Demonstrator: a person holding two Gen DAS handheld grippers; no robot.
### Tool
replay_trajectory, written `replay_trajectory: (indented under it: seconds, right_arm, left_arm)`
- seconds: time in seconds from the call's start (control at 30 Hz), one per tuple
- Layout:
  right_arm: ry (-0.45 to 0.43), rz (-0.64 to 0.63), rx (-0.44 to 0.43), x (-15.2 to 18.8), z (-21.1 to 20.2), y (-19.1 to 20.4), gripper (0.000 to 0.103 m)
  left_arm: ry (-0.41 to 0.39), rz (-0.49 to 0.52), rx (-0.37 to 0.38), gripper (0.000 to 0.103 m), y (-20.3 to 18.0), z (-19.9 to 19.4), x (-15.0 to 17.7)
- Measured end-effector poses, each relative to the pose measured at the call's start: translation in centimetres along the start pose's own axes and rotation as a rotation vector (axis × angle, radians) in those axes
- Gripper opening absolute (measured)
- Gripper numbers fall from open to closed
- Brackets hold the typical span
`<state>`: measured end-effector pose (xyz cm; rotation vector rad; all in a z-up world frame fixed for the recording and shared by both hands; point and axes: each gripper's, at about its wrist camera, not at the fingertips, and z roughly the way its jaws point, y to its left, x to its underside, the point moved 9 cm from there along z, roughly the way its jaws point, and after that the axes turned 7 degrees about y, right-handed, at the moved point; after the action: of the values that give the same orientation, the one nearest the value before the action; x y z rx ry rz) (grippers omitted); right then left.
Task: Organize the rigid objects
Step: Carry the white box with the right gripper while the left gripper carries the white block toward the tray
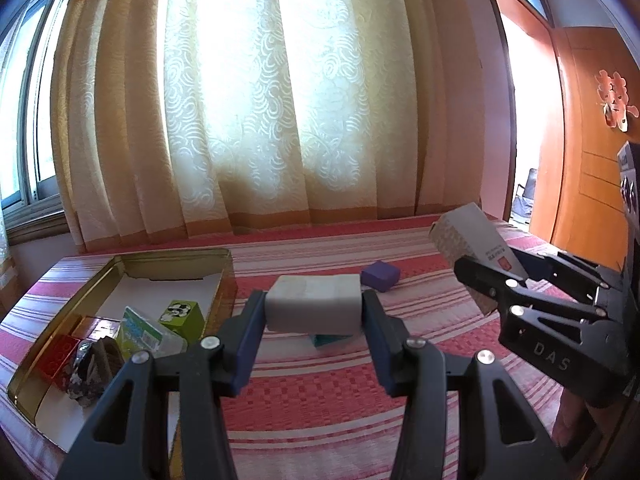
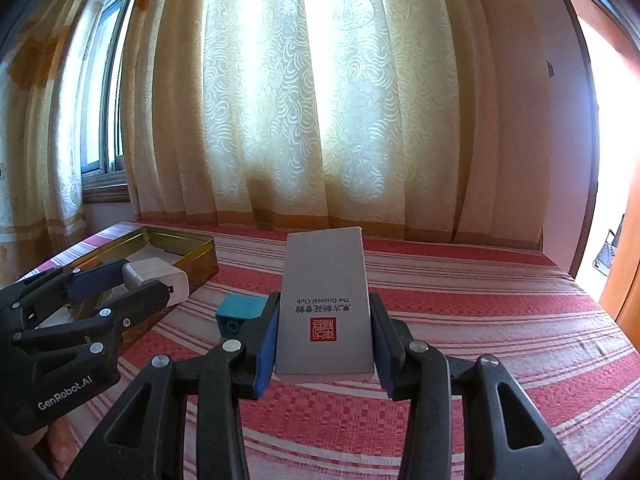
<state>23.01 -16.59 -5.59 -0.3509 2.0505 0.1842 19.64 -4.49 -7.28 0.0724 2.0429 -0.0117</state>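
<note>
My left gripper (image 1: 314,312) is shut on a white rounded box (image 1: 314,300), held above the bed; it also shows in the right wrist view (image 2: 158,280). My right gripper (image 2: 324,340) is shut on a grey card box (image 2: 324,308) with a red seal, also seen in the left wrist view (image 1: 472,244). A gold tin (image 1: 216,268) at the left holds a green box (image 1: 184,316), red boxes (image 1: 60,360) and other items. A teal block (image 2: 240,312) and a purple box (image 1: 380,276) lie on the bedspread.
The red and white striped bedspread (image 2: 480,320) covers the bed. Cream curtains (image 1: 280,120) hang behind it. A window (image 1: 36,120) is at the left and an orange door (image 1: 584,140) at the right.
</note>
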Motion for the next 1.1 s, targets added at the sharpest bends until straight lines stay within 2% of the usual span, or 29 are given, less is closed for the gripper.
replay_trajectory:
  seconds: [1.1]
  right_arm:
    - [-0.049, -0.029, -0.062, -0.2, -0.7, 3.4, 0.044]
  left_arm:
    - [-0.063, -0.042, -0.042, 0.048, 2.8, -2.4, 0.4]
